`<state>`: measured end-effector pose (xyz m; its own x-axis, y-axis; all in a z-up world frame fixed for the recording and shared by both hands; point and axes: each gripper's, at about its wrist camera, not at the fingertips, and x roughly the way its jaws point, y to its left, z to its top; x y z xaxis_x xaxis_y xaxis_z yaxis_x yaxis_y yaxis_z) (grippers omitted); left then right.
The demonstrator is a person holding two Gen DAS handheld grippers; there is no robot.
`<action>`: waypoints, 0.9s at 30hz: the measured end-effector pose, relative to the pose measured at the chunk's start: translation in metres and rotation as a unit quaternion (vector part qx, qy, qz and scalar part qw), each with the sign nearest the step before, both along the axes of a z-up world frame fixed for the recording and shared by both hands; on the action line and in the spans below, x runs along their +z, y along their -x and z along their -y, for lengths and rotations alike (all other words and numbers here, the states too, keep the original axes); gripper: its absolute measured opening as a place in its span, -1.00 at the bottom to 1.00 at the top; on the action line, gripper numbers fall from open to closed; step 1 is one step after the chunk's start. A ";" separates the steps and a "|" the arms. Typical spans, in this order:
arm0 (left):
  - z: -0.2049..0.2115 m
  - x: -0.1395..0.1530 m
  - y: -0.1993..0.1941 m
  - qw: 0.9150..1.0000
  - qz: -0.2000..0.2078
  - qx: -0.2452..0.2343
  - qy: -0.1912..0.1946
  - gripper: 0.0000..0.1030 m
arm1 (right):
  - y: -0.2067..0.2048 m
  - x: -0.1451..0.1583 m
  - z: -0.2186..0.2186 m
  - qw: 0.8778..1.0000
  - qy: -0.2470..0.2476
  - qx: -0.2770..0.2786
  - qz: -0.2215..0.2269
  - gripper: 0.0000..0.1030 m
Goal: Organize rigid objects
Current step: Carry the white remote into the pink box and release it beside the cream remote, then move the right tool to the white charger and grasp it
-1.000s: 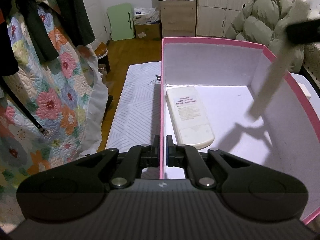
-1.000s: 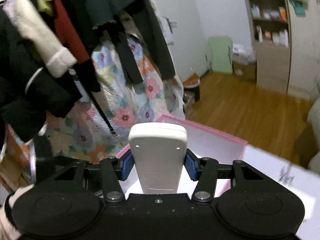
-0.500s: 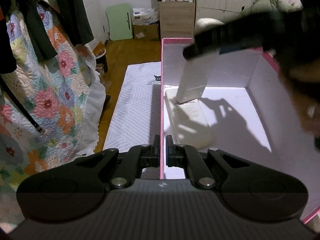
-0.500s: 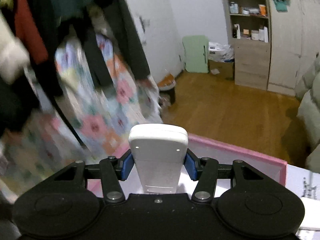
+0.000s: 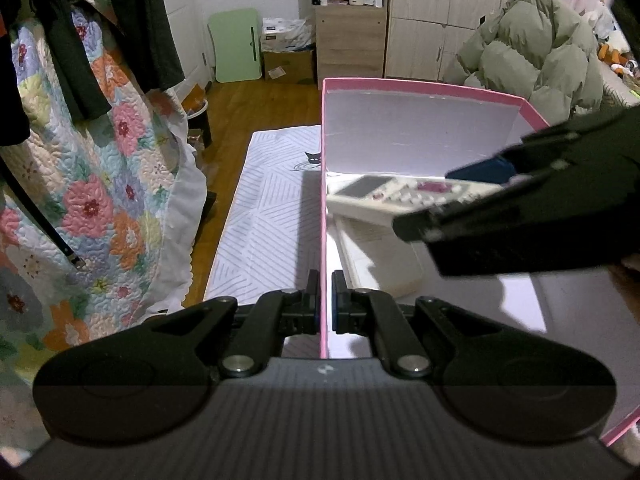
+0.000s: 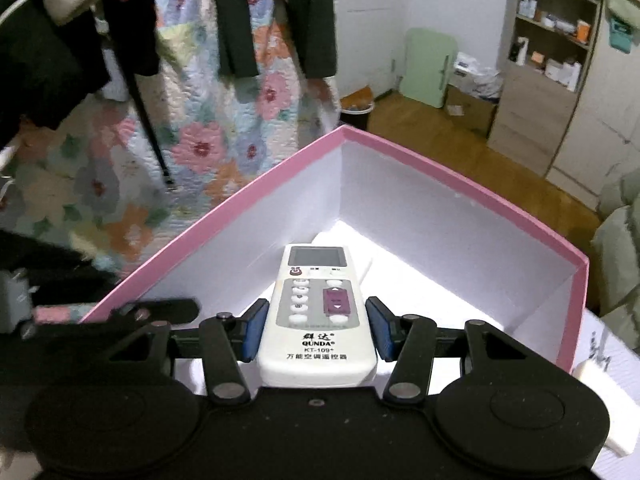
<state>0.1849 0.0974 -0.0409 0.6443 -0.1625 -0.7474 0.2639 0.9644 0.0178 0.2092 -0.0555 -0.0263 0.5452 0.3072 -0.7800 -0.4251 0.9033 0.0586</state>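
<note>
- While the right gripper [image 6: 316, 330] pinches a white air-conditioner remote [image 6: 316, 312] by its long sides, buttons up, that remote hangs low inside the pink box [image 6: 576, 280], screen end toward the far corner.
- From the left wrist view the same remote [image 5: 404, 196] sits just above a second white remote [image 5: 380, 256], which already lies flat on the box floor beside the left wall; whether the two touch I cannot tell.
- Blue pads [image 6: 252, 330] press on both edges of the held remote, so it is not yet let go.
- Over on the near left wall of the pink box [image 5: 323, 208], the left gripper [image 5: 326, 308] has its jaws pressed together on the thin card, which steadies the box.
- Progress, as I judge it: one remote is stowed, a second is close to being set down, and the step in hand is lowering and releasing it beside or on top of the first.
- What is left is hard to count; a small white item [image 6: 588, 370] lies outside the box at its right, too blurred to name, and may be a candidate.
- Outside the box, a striped white mat [image 5: 272, 216] covers the surface, with a floral quilt [image 5: 100, 200] and dark clothes hanging at the left.
</note>
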 end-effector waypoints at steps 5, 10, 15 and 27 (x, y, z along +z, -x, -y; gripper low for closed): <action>0.001 0.000 0.000 1.000 -0.001 0.001 0.004 -0.93 | -0.012 -0.004 -0.005 0.999 0.003 -0.009 -0.044 0.15; 0.001 0.002 -0.001 1.000 -0.001 0.000 0.001 -0.93 | -0.013 -0.004 0.014 0.989 -0.106 -0.009 -0.107 0.19; 0.001 0.001 -0.001 1.000 -0.001 -0.003 -0.002 -0.93 | 0.011 0.017 0.043 0.987 -0.136 -0.021 -0.081 0.19; 0.001 0.001 0.000 1.000 -0.001 -0.002 -0.002 -0.93 | 0.067 0.058 0.124 0.987 -0.129 -0.094 0.004 0.19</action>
